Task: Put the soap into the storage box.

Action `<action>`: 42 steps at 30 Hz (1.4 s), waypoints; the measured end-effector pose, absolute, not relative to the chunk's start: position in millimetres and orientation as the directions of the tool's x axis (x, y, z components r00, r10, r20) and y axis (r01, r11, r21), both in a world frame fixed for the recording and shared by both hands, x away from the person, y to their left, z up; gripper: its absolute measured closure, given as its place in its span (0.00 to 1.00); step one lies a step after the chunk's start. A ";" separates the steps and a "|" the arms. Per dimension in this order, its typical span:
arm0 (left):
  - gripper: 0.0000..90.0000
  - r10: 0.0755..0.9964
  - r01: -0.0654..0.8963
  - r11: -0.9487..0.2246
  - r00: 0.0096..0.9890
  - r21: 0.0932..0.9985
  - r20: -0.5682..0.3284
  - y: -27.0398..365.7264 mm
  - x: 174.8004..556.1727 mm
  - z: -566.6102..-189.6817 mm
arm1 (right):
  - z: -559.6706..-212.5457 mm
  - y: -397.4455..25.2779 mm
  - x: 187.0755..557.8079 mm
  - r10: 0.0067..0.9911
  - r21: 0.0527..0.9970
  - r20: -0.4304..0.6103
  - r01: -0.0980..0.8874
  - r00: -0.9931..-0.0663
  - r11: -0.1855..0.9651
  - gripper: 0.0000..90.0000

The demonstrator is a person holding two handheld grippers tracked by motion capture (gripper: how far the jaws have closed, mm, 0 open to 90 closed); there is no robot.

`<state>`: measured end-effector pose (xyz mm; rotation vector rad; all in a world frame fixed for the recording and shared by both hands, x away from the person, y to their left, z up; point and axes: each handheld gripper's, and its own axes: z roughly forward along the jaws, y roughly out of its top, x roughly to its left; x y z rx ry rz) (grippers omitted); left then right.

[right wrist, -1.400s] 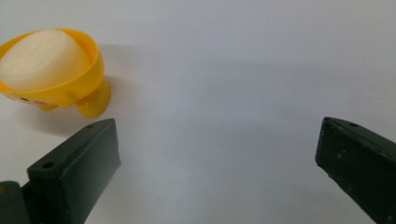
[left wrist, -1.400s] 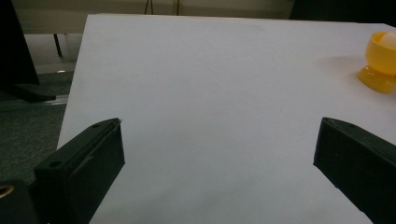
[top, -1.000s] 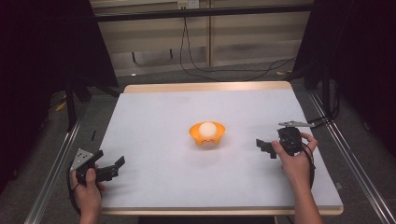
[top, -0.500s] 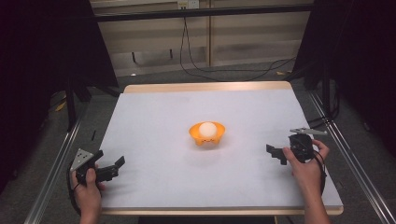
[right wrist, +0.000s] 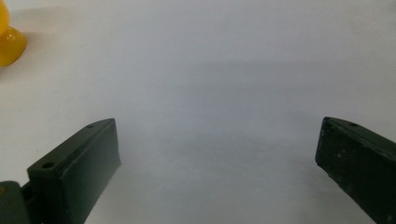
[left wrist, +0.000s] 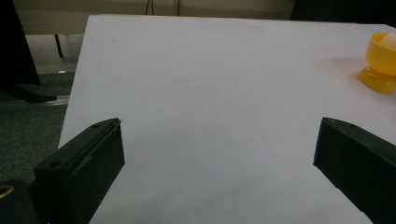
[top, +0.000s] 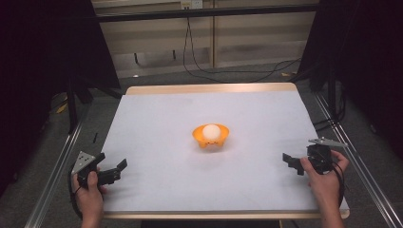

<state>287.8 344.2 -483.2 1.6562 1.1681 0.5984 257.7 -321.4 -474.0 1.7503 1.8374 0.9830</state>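
An orange bowl holding a white ball stands at the middle of the white table. My left gripper rests open near the table's front left corner, nothing between its jaws. In the left gripper view the bowl sits at the far right edge. My right gripper is held open near the front right, well apart from the bowl. The right gripper view catches the bowl's foot at the top left, and bare table lies between the jaws.
Metal rails run along both sides of the table. Black cables lie on the floor beyond the far edge. Dark curtains stand at left and right.
My right gripper has drawn back from beside the bowl toward the front right of the table. The left gripper has stayed put.
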 end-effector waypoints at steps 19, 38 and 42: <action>0.02 0.900 0.413 -0.052 0.414 0.909 -0.137 344.2 287.6 -483.2 | -476.8 -355.4 225.8 0.984 0.759 0.159 0.647 -0.079 -0.071 0.00; 0.02 0.899 0.412 -0.053 0.415 0.910 -0.136 344.2 287.6 -483.3 | -485.7 -370.3 194.1 0.983 0.817 0.171 0.568 -0.072 -0.100 0.00; 0.02 0.901 0.413 -0.060 0.415 0.909 -0.129 344.4 287.7 -483.1 | -487.3 -368.8 191.7 0.985 0.832 0.158 0.547 -0.073 -0.093 0.00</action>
